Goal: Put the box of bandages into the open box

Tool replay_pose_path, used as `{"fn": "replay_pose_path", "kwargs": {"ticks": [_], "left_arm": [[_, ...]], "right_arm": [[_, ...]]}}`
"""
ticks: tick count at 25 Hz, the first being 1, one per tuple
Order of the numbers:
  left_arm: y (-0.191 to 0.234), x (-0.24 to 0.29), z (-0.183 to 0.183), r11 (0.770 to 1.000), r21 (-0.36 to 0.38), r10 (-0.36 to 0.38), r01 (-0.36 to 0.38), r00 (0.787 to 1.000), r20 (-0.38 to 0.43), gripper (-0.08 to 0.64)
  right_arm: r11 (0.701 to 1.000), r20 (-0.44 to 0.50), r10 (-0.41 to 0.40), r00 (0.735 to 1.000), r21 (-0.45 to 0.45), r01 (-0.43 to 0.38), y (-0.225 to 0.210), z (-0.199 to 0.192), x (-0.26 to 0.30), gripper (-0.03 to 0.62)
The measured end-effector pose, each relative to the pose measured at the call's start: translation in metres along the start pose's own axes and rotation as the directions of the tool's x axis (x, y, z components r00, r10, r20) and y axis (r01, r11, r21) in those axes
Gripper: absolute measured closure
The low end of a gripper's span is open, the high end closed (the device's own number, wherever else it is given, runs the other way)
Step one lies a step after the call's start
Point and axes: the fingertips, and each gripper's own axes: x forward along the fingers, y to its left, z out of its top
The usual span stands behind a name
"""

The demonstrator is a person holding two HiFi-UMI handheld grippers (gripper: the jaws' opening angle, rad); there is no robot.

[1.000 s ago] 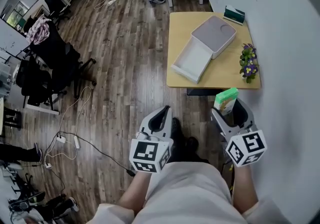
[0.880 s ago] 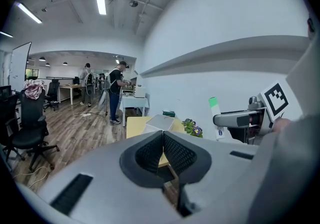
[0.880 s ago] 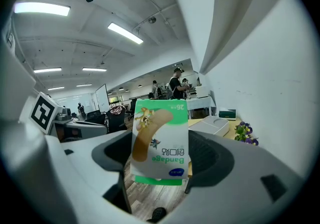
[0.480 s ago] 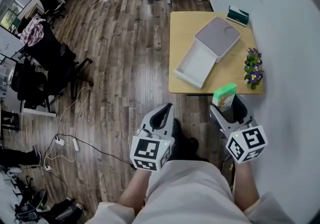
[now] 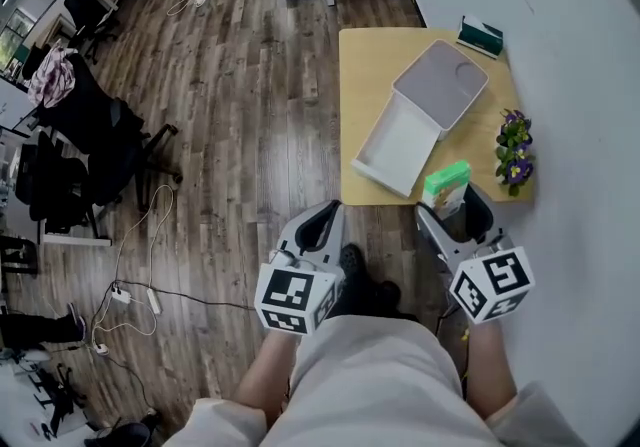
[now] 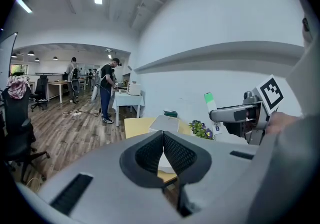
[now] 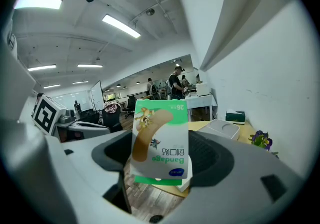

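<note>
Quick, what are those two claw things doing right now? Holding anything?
Left gripper: closed, nothing in it.
Right gripper: closed on the box of bandages.

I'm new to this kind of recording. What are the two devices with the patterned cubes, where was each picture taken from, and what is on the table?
There is no robot here: a person holds a hand-held gripper in each hand, and the patterned cubes are part of them. One picture comes from a camera on the person's head, looking down. The other two come from cameras riding on each gripper, looking along its jaws. The left gripper is shut and empty. The right gripper is shut on the box of bandages. On the yellow table lie the open box, which is empty, a small dark green box and a plant with purple flowers.
</note>
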Motion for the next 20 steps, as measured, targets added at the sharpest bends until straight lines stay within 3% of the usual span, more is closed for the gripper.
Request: {"fn": "replay_pose_path", "kwargs": {"ticks": [13,20], "left_arm": [[0.037,0.051,0.018,0.996,0.028,-0.081,0.081,0.997,-0.008,0.554],[0.044,0.062,0.023,0.994,0.028,-0.103,0.103,0.995,-0.003,0.554]], "right_arm": [[0.996,-0.040,-0.093,0.995,-0.006,0.092,-0.028,0.006,0.049,0.236],[0.995,-0.090,-0.100,0.991,-0.026,0.098,-0.029,-0.002,0.065,0.236]]}}
